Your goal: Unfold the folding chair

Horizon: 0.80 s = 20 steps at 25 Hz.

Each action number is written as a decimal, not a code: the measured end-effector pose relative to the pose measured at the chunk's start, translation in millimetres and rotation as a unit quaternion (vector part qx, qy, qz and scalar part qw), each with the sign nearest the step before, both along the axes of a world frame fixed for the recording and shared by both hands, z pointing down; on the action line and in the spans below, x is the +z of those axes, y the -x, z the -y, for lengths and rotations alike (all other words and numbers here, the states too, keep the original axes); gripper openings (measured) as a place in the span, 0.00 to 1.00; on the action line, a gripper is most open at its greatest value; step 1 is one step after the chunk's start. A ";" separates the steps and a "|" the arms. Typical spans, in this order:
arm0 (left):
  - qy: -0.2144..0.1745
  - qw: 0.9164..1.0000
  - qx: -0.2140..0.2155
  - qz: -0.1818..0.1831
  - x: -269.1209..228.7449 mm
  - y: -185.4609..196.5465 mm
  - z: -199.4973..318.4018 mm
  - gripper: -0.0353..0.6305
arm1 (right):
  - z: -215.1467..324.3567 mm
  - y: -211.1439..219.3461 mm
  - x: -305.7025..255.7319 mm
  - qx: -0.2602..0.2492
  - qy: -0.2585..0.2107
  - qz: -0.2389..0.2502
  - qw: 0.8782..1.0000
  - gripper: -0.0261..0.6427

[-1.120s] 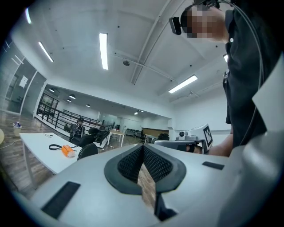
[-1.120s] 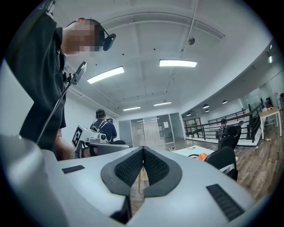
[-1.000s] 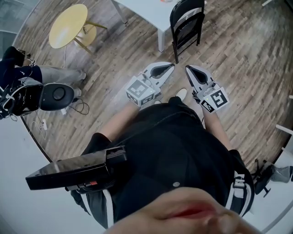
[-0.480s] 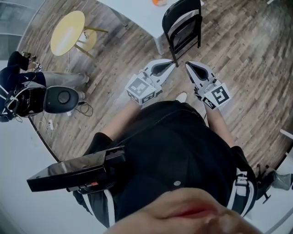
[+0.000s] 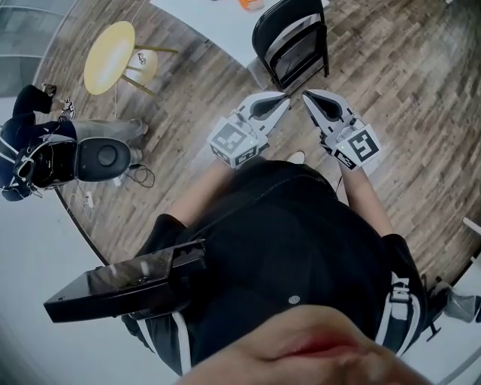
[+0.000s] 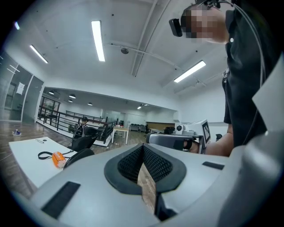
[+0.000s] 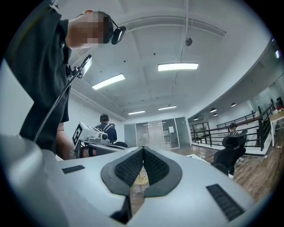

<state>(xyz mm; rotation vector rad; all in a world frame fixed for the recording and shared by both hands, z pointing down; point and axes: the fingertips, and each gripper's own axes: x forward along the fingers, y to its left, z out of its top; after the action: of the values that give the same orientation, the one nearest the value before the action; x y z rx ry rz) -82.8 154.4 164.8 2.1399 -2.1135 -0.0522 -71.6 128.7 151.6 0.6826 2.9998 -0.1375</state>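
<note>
In the head view, the left gripper [image 5: 283, 98] and the right gripper [image 5: 307, 96] point at the black folding chair [image 5: 289, 41] at the top centre, near its legs but not touching. The chair looks folded, so all the unfolding is left to do. Only the gripper views show the jaws: both pairs are pressed together, holding nothing.

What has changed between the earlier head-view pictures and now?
The left hand-held gripper and the right hand-held gripper have both moved forward, closer to the black metal folding chair. Nothing was taken hold of or let go. Both jaws stay shut and empty, and the chair stays untouched beside the white table.
</note>
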 end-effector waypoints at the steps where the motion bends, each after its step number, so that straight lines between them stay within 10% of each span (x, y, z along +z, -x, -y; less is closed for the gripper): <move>1: 0.001 1.000 0.001 0.003 0.3 -0.1 4.4 0.06 | 4.6 -0.1 -0.3 0.000 0.001 0.002 1.000 0.05; 20: 0.001 0.999 0.037 -0.004 11.2 132.8 55.3 0.06 | 63.0 104.5 21.8 0.072 0.015 -0.036 0.997 0.05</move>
<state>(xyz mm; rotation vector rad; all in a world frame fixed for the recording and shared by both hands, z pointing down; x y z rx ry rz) -215.5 99.1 176.0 2.2099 -2.0261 -0.0513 -176.0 65.7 173.3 0.4676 3.0952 -0.2032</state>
